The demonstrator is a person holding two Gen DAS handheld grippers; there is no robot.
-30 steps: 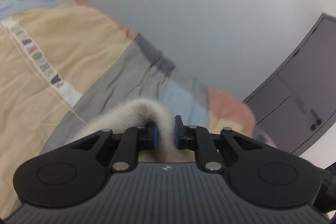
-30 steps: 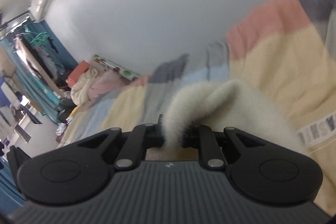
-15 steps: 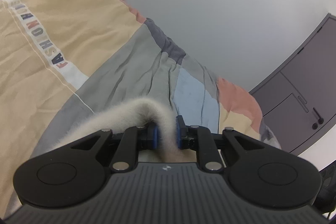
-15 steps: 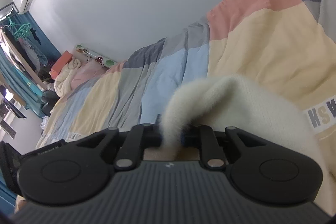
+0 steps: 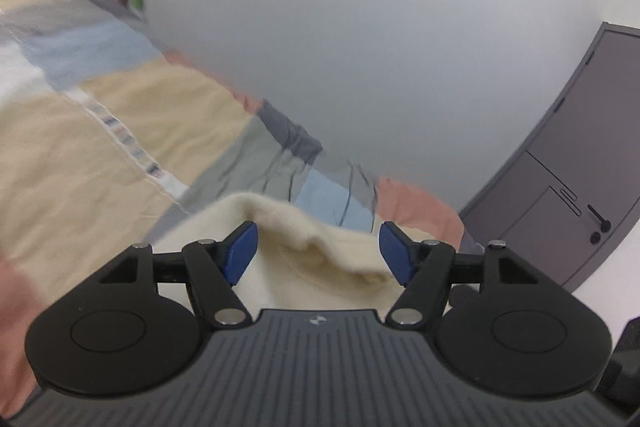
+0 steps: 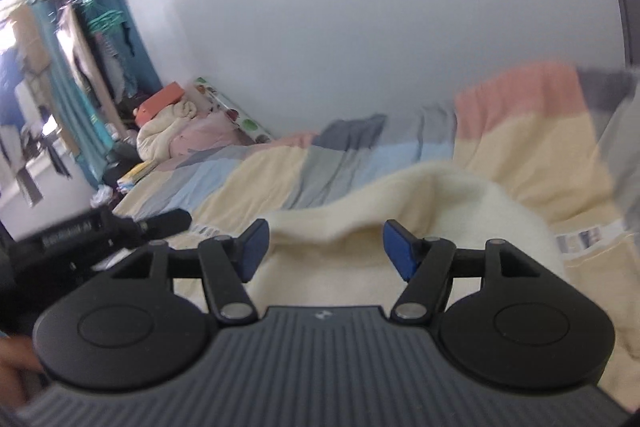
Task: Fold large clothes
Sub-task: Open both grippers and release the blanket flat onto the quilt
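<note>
Both claws, left claw (image 5: 318, 247) and right claw (image 6: 325, 247), are opening, cream garment (image 5: 320, 267) lying loose between their jaws.

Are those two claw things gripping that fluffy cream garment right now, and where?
Neither. The left gripper and right gripper are opening; the cream garment lies between the pads, unpinched.

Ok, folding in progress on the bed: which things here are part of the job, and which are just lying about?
Part of the job:
- cream fleece garment
- left gripper, jaws opening, pads off the fleece
- right gripper, jaws opening likewise
- patchwork bedspread, the work surface

Lying about:
- heap of cream and pink bedding
- hanging clothes
- grey door
</note>
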